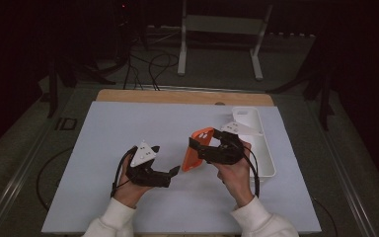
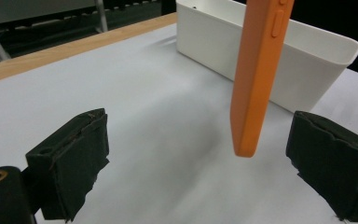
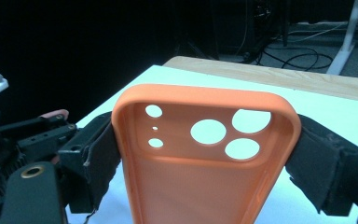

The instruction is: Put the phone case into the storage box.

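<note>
In the high view, the right claw [image 1: 201,144] sat just right of the frame's centre, clenched across an orange case [image 1: 196,148] and holding it tilted above the white counter [image 1: 128,123]. The right gripper view showed both pads pressed on the case's [image 3: 205,158] long sides, its camera holes near the top. The left claw [image 1: 172,173] lay lower left of the case, released. In the left gripper view, its pads [image 2: 77,158] stood wide apart, the case's [image 2: 256,79] lower corner hanging between them, touching neither. A white bin [image 1: 261,148] stood at the counter's right edge, behind the case.
</note>
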{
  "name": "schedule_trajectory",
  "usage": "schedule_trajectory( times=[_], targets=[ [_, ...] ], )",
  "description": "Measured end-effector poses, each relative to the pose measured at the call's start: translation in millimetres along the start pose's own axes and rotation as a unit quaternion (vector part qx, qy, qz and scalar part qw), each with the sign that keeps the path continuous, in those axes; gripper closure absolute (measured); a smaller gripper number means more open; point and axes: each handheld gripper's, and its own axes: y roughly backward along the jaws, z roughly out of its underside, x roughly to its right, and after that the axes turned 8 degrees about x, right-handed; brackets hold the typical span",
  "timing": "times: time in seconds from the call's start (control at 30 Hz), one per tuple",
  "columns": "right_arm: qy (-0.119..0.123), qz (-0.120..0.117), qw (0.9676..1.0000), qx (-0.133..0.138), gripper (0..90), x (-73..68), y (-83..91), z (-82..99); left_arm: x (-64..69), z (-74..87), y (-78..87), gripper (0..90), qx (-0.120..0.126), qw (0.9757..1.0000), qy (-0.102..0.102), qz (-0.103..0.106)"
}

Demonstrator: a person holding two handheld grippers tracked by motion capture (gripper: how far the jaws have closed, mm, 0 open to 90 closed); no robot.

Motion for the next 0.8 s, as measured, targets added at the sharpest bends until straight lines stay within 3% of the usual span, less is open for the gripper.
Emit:
schedule_trajectory(
  times=[0.8],
  targets=[
    [0.010,0.014,0.9998,0.009,16.4,7.6,4.3,-8.3,-30.4,11.5,34.0,4.0,0.002,0.9991,0.012,-0.041]
  ],
)
